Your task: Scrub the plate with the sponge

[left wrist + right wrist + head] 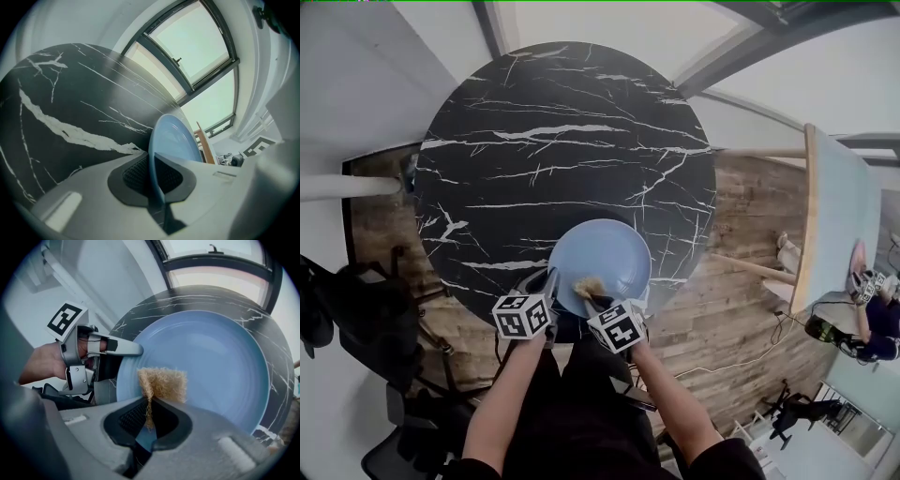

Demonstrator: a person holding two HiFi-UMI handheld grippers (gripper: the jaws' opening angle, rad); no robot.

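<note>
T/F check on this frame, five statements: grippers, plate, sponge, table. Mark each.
1. The left gripper is shut on the rim of the plate. True.
2. The right gripper is empty. False: it is shut on a tan sponge.
3. The table is black with white veins. True.
4. The plate is red. False: it is light blue.
5. The sponge lies loose on the table, away from the plate. False: it is held over the plate's near side.
</note>
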